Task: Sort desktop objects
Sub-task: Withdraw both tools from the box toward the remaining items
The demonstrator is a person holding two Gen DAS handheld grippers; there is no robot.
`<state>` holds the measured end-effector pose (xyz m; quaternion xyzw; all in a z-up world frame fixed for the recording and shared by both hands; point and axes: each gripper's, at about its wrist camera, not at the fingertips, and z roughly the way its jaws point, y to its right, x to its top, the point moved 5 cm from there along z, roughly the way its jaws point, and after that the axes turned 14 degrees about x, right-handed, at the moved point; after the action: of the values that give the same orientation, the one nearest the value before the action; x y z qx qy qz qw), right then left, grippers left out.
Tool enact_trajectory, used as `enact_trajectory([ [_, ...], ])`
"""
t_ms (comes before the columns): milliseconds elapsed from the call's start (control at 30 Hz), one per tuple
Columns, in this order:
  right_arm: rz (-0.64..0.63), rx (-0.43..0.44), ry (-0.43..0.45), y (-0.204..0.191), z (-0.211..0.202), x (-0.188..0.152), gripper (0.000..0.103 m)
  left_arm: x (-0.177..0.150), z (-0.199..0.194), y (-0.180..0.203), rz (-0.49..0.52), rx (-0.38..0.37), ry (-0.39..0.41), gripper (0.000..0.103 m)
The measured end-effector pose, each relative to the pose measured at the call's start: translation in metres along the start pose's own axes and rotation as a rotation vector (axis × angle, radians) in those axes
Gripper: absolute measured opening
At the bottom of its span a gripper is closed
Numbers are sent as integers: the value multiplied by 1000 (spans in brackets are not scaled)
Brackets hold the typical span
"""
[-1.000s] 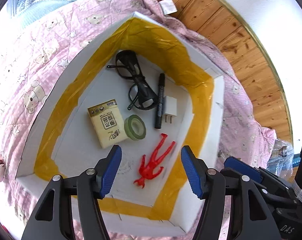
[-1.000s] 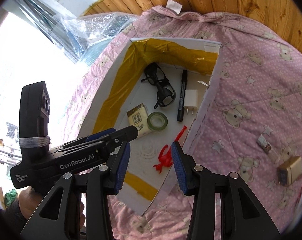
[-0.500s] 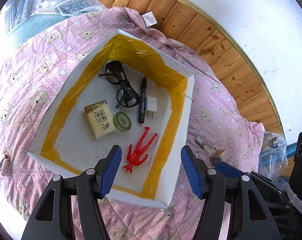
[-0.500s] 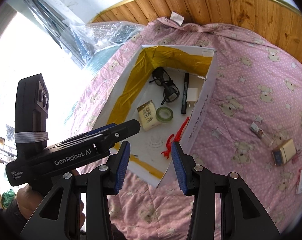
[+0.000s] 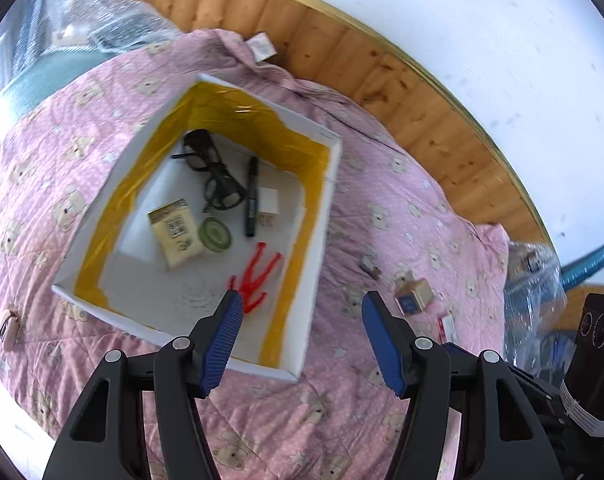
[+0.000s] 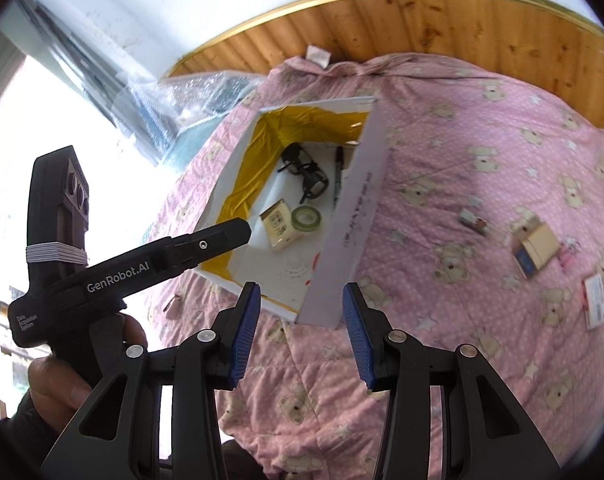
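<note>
You are pulling both grippers up and back from the white box (image 5: 326,200). A second ago the left gripper (image 5: 302,340) was hanging low over the box floor with the red figure (image 5: 258,276) framed between its fingers; now the whole box is showing in the left wrist view, and its near right corner is sitting just ahead of the fingertips. That is reading as a drop-off finished, so the next pick is probably outside the box.

Both sets of jaws are spread wide and holding nothing, the same as in the earlier frames. The right gripper (image 6: 302,336) is hovering over the quilt (image 6: 462,160) just short of the box's near corner.

Inside the box, nothing appears to be shifting:
- the black glasses (image 5: 212,176) toward the far corner
- the black marker (image 5: 251,196) and the white charger (image 5: 268,200) near the right wall
- the yellow pack (image 5: 176,232) and the green tape roll (image 5: 215,234) mid-floor
- the red figure near the right wall, toward the near edge

What is coming into view is the unsorted remainder (this is what matters): on the quilt well to the right of the box are lying a small tan box (image 6: 536,250), a small dark item (image 6: 473,219) and a flat card (image 6: 596,300), all untouched. The right gripper is the nearer one to them.
</note>
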<state>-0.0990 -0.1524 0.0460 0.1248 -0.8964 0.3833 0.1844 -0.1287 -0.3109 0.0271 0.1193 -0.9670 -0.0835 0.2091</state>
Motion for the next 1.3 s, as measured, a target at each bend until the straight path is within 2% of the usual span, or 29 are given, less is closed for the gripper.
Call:
enact_trajectory([
  [467, 138, -46, 129, 37, -55, -41, 46, -22, -14, 65, 172, -45, 1, 63],
  [900, 294, -101, 210, 81, -100, -87, 46, -56, -8, 124, 311, -94, -50, 63],
  [1300, 389, -152, 272, 121, -124, -96, 46, -74, 10, 177, 435, -114, -93, 63],
])
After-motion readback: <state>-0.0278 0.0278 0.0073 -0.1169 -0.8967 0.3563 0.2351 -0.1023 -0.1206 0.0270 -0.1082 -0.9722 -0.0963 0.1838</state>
